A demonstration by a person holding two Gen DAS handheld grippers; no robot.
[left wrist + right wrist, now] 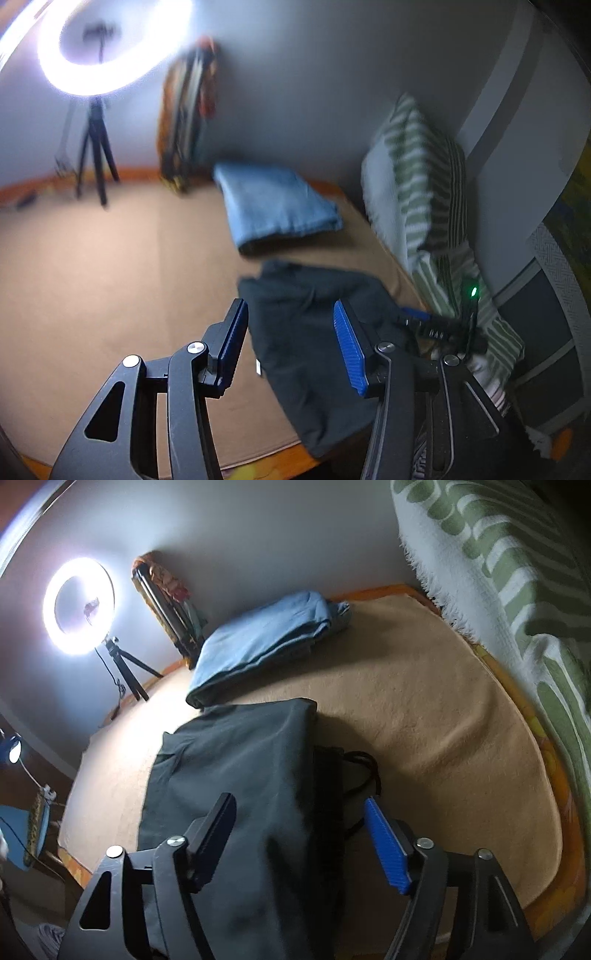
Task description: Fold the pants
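Dark folded pants (236, 775) lie beneath both released claws, left claw (291, 350) and right claw (303, 838).

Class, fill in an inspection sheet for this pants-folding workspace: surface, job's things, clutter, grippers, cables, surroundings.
Surface: tan blanket spread flat over a bed with an orange edge.
Job's things: dark pants lying partly folded near the grippers; folded blue jeans beyond them, by the wall.
Clutter: green striped bedding piled along the right side.
Grippers: left gripper open, holding nothing, over the dark pants; right gripper open, holding nothing, over the same pants.
Cables: a cord hangs from the ring light on its tripod.
Surroundings: grey wall; a patterned bundle leans against it.
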